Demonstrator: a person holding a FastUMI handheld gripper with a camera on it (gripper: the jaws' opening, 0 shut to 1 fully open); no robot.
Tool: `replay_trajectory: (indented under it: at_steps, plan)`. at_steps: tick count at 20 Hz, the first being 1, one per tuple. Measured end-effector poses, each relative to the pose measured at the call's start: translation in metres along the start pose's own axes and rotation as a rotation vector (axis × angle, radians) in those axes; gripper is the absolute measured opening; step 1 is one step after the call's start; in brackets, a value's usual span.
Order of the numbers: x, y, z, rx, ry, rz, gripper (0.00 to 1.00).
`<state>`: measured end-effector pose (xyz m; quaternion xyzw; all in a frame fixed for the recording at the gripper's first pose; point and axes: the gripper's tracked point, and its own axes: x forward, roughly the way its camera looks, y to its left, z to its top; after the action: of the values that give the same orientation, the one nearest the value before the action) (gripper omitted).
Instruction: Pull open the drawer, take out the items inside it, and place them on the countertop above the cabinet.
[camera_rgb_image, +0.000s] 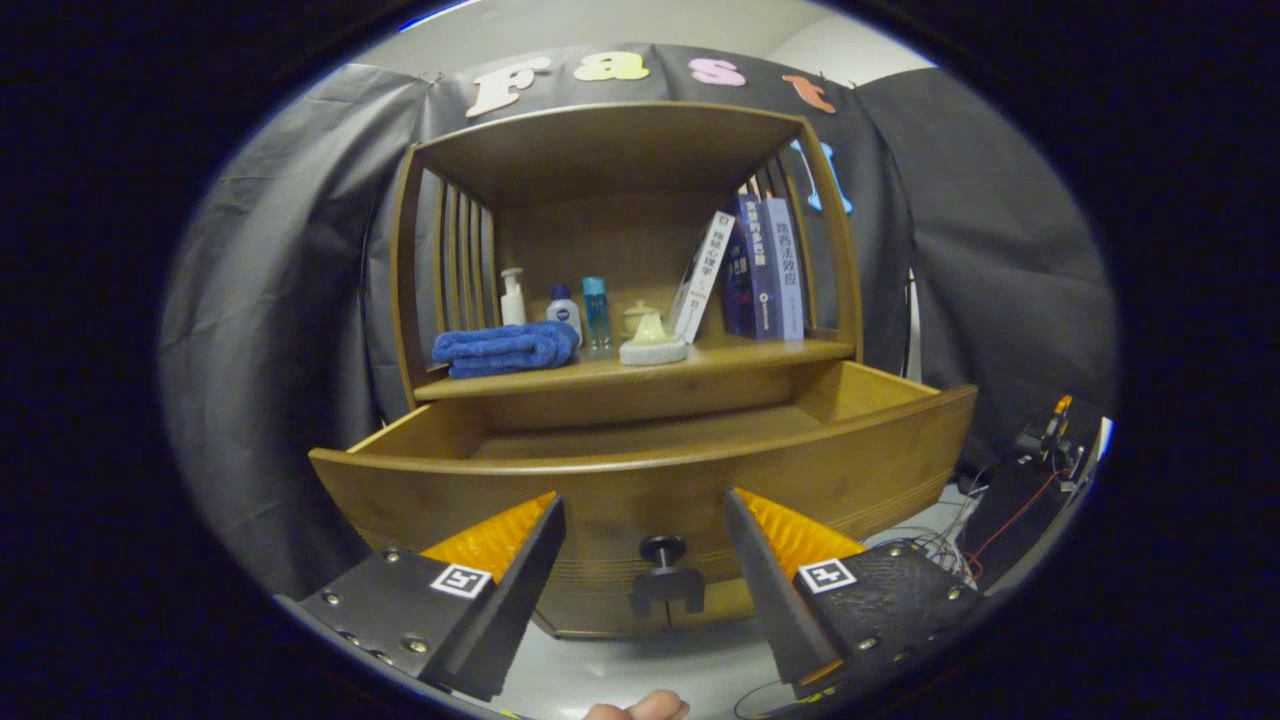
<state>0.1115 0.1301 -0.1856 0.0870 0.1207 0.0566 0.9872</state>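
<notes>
The wooden drawer (640, 480) stands pulled out toward me, and what I see of its inside floor is bare. Its dark knob (662, 550) sits on the front panel, between my fingers and a little beyond them. My gripper (645, 545) is open, holding nothing, its fingertips level with the drawer front. On the countertop (740, 355) above the drawer lie a folded blue towel (505, 348) and a pale soap dish (652, 345) with a cream lump on it.
At the back of the countertop stand a white pump bottle (512, 297), a small white bottle (565, 312), a blue bottle (596, 312) and a cream pot. Several books (755, 270) lean at its right end. Cables and gear (1040, 450) lie at the right.
</notes>
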Motion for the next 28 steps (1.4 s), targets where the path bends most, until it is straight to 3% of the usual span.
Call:
replay_trajectory:
  at_steps: [4, 28]
  plan:
    - [0.006, -0.012, -0.003, 0.005, -0.003, -0.052, 0.96]
    - [0.078, -0.003, 0.011, 0.121, 0.004, 0.004, 0.99]
